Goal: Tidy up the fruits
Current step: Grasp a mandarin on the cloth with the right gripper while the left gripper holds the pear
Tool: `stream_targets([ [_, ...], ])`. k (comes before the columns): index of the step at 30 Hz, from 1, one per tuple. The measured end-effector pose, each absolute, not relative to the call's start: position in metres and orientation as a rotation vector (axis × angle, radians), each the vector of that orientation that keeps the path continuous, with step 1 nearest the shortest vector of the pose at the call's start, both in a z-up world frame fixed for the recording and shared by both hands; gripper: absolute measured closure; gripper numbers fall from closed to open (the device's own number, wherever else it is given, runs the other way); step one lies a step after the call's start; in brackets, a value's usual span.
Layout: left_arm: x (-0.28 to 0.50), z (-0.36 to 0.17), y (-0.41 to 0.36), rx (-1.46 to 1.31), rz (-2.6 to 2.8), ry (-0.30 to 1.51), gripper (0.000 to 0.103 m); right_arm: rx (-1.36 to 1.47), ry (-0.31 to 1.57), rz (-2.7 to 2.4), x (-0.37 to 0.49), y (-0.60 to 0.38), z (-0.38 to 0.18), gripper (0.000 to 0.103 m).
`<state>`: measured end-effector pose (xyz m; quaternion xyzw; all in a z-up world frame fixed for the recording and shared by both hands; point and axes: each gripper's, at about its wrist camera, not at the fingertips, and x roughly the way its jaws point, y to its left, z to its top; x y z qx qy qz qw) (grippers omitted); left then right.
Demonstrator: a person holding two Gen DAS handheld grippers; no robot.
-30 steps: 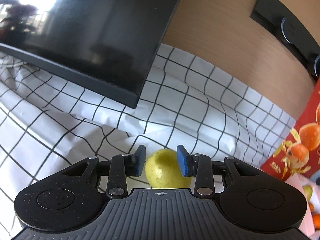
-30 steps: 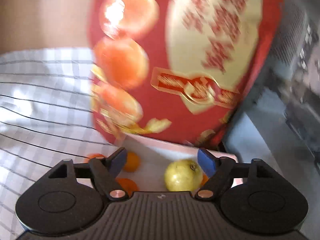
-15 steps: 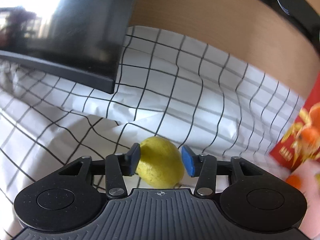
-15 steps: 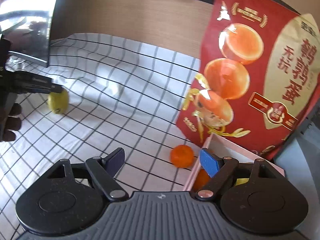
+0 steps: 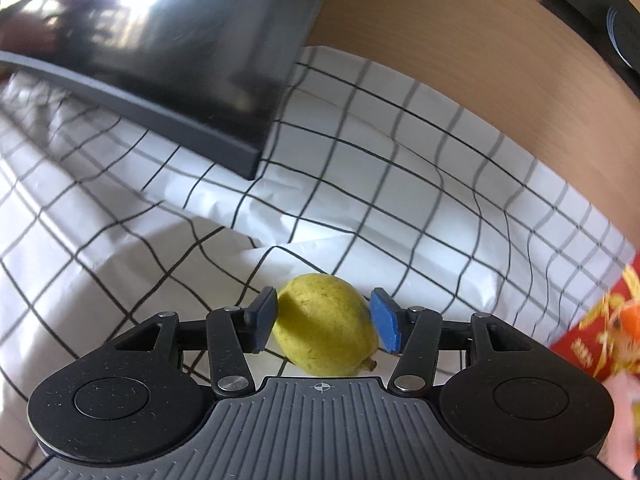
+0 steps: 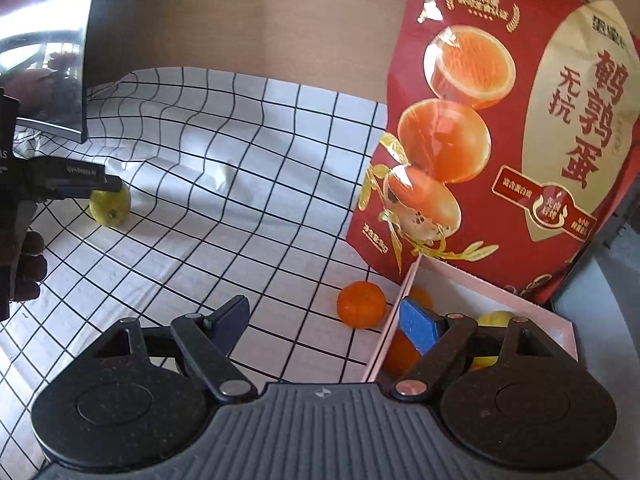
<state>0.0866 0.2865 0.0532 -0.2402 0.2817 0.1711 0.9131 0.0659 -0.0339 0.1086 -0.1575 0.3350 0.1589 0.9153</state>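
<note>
A yellow-green lemon [image 5: 326, 322] sits between the blue pads of my left gripper [image 5: 325, 325], which is shut on it, just above the checked cloth. The lemon [image 6: 111, 205] and left gripper [image 6: 86, 188] also show at the left of the right wrist view. My right gripper [image 6: 328, 324] is open and empty, above the cloth beside the pink box [image 6: 404, 304]. An orange [image 6: 361, 304] lies on the cloth against the box's left wall. Inside the box lie oranges and a yellow fruit [image 6: 498, 320], partly hidden by my right finger.
A tall red food bag [image 6: 496, 132] stands behind the box; its edge shows in the left wrist view [image 5: 600, 336]. A dark monitor [image 5: 168, 52] hangs over the cloth's back left. A wooden desk top [image 5: 460, 40] lies beyond the cloth [image 5: 380, 168].
My left gripper has kept hold of the lemon and turned slightly, bringing the monitor back over the left. My right gripper has drawn back from the box and swung left, now still.
</note>
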Motion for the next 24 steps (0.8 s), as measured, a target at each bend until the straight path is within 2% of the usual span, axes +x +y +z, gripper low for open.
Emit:
stream_targets([
  [1, 0.089, 0.050, 0.289, -0.535, 0.353, 0.595, 0.034, -0.323, 0.692, 0.323, 0.067, -0.035, 0.107, 0.020],
  [3, 0.093, 0.040, 0.293, -0.634, 0.337, 0.621, 0.029, -0.332, 0.688, 0.313, 0.066, -0.037, 0.106, 0.020],
  [5, 0.095, 0.027, 0.296, -0.740, 0.299, 0.627, 0.032, -0.348, 0.681, 0.304, 0.065, -0.039, 0.104, 0.020],
  [9, 0.096, 0.027, 0.287, -0.661, 0.294, 0.571, 0.038, -0.357, 0.671, 0.300, 0.062, -0.046, 0.106, 0.020],
  [17, 0.086, 0.038, 0.264, -0.486, 0.248, 0.606, 0.039, -0.337, 0.662, 0.277, 0.067, -0.067, 0.115, 0.020],
  [24, 0.039, 0.030, 0.214, -0.594, -0.006, 0.587, 0.039, -0.224, 0.748, 0.261, 0.093, -0.080, 0.118, 0.020],
])
